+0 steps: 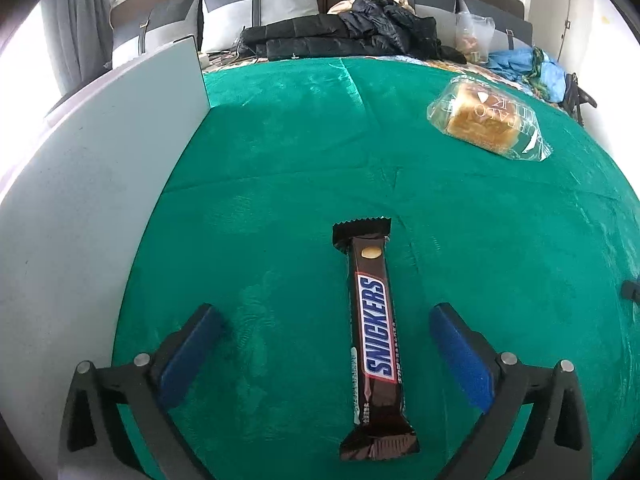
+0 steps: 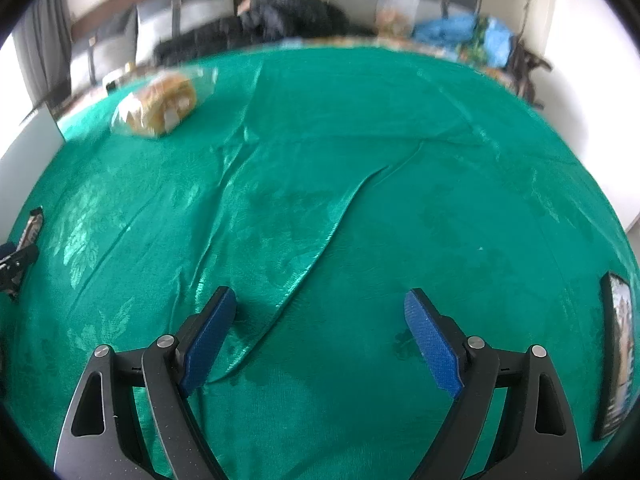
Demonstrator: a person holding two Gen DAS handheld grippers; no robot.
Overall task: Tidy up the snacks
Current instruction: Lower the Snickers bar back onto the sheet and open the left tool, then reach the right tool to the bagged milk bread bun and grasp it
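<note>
Between the wide-spread left tongs (image 1: 326,320) lies the Snickers bar (image 1: 374,340), untouched.

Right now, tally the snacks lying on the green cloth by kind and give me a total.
Chocolate bar: 1, the Snickers bar lying between the open left tongs.
Wrapped bread: 1, the bread loaf at the far side.
Dark flat packet: 1, the packet at the right edge, contents unclear.
Total: 3

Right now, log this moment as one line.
left gripper: open, astride chocolate bar | right gripper: open, empty | bread bag: untouched
</note>
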